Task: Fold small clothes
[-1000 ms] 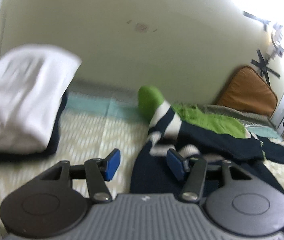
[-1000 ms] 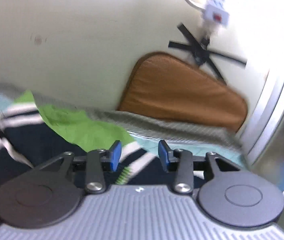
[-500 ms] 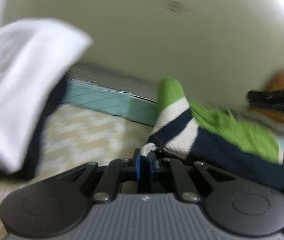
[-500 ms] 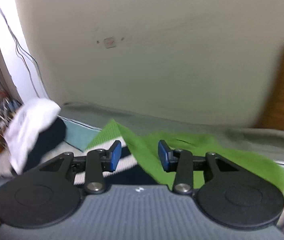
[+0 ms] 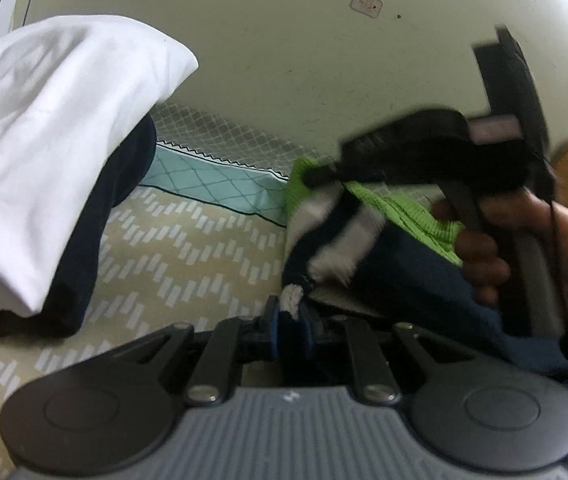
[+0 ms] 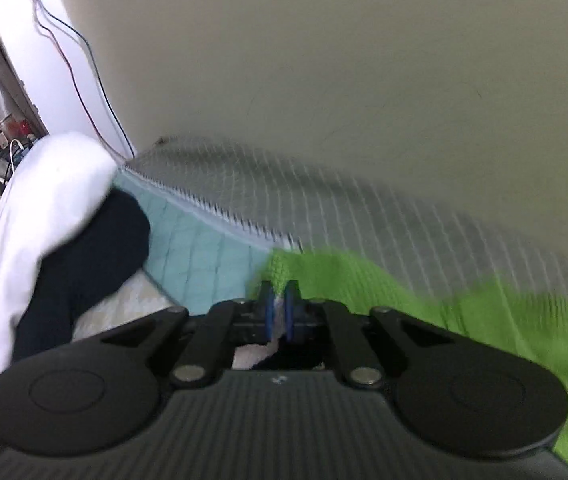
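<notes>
A small knit garment in navy, white stripes and bright green lies on the patterned bed cover. My left gripper is shut on its white-and-navy edge, close to the cover. My right gripper is shut on the green part of the same garment, which spreads to the right. In the left wrist view the right gripper shows with the hand holding it, over the green corner.
A stack of folded white and dark clothes lies at the left, also in the right wrist view. The beige patterned bed cover lies between. A cream wall stands close behind. Cables hang at the far left.
My left gripper closed on the garment's striped edge and still holds it. My right gripper swung left from the brown cushion, came down onto the green part and closed on it.
</notes>
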